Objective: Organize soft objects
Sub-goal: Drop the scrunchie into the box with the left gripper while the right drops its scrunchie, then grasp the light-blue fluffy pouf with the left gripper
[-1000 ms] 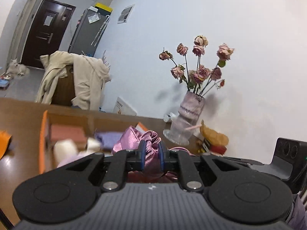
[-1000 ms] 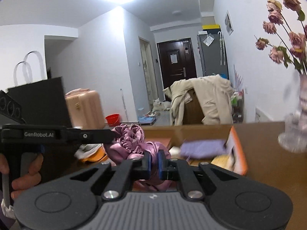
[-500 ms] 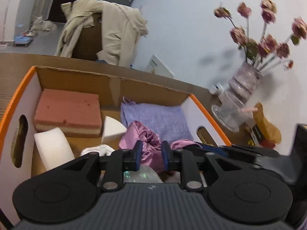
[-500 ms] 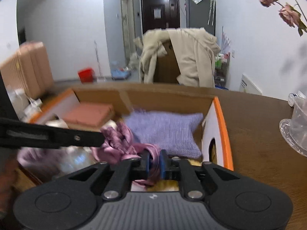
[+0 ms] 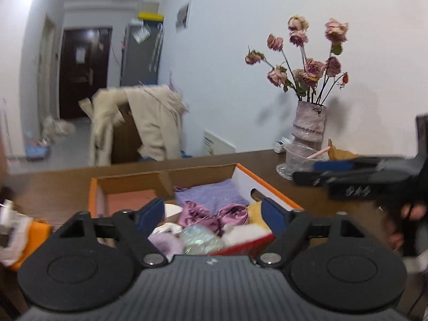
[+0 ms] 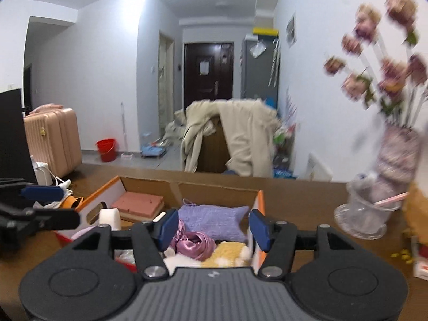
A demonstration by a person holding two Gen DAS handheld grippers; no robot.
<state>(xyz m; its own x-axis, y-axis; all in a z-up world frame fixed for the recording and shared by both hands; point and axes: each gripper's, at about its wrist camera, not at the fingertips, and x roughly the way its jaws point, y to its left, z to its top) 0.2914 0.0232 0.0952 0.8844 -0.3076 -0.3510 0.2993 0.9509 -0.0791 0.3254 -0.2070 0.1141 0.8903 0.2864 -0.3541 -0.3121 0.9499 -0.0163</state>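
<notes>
Pink satin cloth lies crumpled in the cardboard box, near its right wall, just ahead of both empty, opening claws, right gripper nearer than left gripper.

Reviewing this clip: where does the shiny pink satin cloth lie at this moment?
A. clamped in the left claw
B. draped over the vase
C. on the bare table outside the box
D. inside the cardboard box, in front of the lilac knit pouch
D: the pink satin cloth lies in the cardboard box, just in front of the lilac knit pouch, untouched by either claw.
</notes>
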